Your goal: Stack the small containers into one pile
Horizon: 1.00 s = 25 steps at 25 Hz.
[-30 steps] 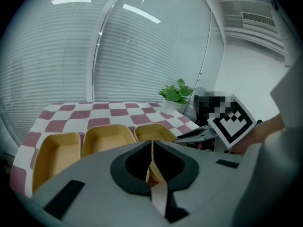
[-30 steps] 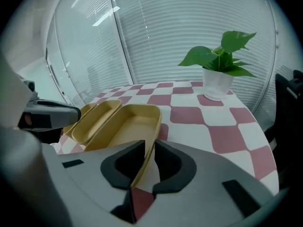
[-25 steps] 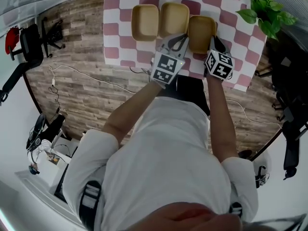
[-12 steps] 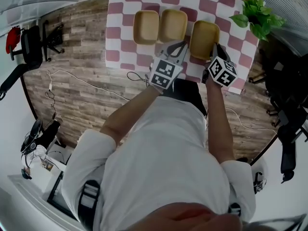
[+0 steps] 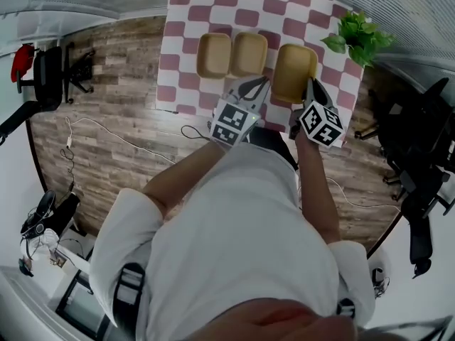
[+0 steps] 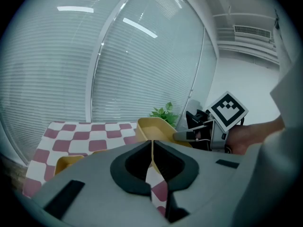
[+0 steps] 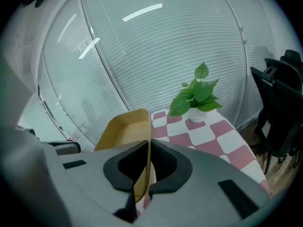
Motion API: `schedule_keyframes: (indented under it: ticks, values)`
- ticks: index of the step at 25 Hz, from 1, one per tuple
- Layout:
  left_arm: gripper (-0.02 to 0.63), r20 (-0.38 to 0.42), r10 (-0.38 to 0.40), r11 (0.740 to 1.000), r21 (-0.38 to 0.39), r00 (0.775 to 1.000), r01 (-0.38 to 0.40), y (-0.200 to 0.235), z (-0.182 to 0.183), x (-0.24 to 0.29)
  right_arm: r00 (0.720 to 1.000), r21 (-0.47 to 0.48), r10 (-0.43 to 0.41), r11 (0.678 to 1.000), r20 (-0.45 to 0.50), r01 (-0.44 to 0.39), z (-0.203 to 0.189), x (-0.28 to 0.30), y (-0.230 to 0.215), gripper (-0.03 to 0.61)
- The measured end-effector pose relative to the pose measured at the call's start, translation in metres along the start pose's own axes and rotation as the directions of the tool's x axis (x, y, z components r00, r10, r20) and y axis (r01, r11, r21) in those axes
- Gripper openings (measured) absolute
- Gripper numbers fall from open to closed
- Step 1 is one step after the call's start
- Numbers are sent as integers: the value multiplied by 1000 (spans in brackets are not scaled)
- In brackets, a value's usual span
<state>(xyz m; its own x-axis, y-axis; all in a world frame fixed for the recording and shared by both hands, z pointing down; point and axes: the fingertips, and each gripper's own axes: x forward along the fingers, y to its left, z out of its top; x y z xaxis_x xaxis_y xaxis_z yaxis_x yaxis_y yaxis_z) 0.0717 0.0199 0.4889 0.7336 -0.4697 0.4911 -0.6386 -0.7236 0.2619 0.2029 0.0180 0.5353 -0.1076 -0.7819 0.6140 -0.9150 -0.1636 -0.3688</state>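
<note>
At the near edge of the table (image 5: pixel 186 20), my left claw (image 5: pixel 259 83) is closed with its jaws pressed together and nothing between them. Only a sliver of the red-and-white check shows through the slit in the left gripper view. It sits just short of the gap between the middle container (image 5: pixel 250 52) and the right-hand container (image 5: pixel 294 68).

Beside it, my right claw (image 5: pixel 311 85) grips the right-hand container by its near rim, the thin tan wall pinched between the two black jaws. That container sits tilted in my grip, open side up and empty. It stands apart from the other two. Whether its far end rests on the table I cannot tell.

The middle container and the left container (image 5: pixel 213 54) lie side by side on the checked surface, nearly touching, both open and empty. All three are the same tan, rounded-rectangle shape, and none is nested in another.

Farther back, at the table's far right corner, stands a green potted plant (image 5: pixel 357 37) in a small white pot. Wood-plank floor (image 5: pixel 106 112) surrounds the table, with black office chairs (image 5: pixel 416 169) to the right. Pale slatted blinds (image 7: pixel 156 56) close off the background behind the plant.
</note>
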Motion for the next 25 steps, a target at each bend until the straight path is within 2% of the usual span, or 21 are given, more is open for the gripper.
schedule_keyframes:
  ticks: [10, 16, 25]
  values:
    - [35, 82, 13, 1000, 12, 997, -14, -6, 43, -17, 998, 10, 14, 1000, 55, -15, 28, -28, 13, 40]
    - [35, 90, 58, 998, -8, 994, -57, 10, 42, -30, 998, -9, 61, 998, 34, -61, 24, -18, 37, 40]
    - [35, 107, 181, 982, -75, 978, -174, 43, 30, -68, 985, -73, 172, 982, -28, -174, 10, 5, 94, 40]
